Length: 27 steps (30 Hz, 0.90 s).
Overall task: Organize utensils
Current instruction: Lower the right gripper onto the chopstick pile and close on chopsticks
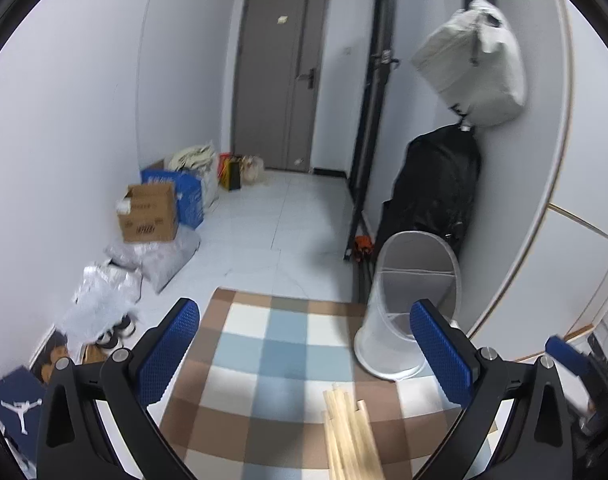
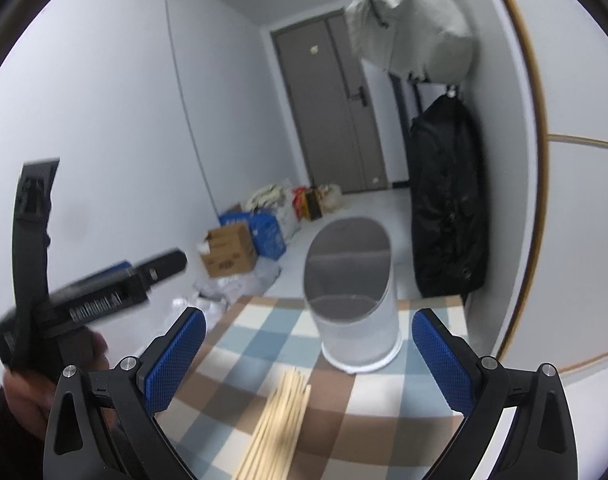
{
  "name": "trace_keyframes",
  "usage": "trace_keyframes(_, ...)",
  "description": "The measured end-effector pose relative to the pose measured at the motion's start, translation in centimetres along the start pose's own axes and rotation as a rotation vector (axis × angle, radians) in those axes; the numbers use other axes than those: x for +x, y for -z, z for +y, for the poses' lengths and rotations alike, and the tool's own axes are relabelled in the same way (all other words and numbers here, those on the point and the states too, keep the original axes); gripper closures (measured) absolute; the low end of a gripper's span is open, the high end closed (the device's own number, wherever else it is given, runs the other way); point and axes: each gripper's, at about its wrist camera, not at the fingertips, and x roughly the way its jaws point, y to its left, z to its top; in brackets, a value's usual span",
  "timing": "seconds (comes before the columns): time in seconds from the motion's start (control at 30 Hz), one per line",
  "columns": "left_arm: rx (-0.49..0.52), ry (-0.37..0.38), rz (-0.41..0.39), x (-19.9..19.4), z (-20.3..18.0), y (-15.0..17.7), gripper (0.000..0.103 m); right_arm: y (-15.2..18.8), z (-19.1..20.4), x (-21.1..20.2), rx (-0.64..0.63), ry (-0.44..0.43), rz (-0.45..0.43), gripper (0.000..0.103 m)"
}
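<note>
Left gripper (image 1: 304, 354) jaws wide apart, empty, right gripper (image 2: 308, 358) likewise apart, chopsticks bundle (image 2: 277, 426) bottom centre on checkered cloth (image 2: 239, 344), white mesh bin (image 2: 354, 300) just beyond, centre-right.

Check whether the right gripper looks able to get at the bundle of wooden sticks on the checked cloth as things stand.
Probably yes. The right gripper is open and empty, and the wooden sticks lie directly below and ahead of it on the checked cloth, with nothing between. The white bin stands farther back.
</note>
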Motion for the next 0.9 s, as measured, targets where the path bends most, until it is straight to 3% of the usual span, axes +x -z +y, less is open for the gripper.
trace_keyframes(0.17,-0.028,-0.080,-0.004,0.8,2.9,-0.3,0.001,1.1,0.6,3.3,-0.002,-0.028,0.136,0.000)
trace_keyframes(0.37,-0.022,-0.125,0.038,2.1,4.7,0.0,0.001,2.5,0.9,8.3,0.043,-0.063,0.305,0.010)
trace_keyframes(0.57,-0.040,-0.144,0.102,3.6,6.0,0.1,0.001,4.5,1.1,14.4,0.075,-0.082,0.534,0.037)
trace_keyframes(0.67,-0.038,-0.145,0.124,4.0,6.5,0.3,0.001,5.2,1.1,16.5,0.073,-0.075,0.601,0.045)
trace_keyframes(0.8,-0.041,-0.144,0.151,4.4,7.3,0.4,0.001,5.9,0.9,18.7,0.049,-0.062,0.664,0.068)
trace_keyframes(0.9,-0.055,-0.138,0.172,4.8,7.7,0.4,0.001,6.0,0.8,19.7,0.019,-0.044,0.703,0.074)
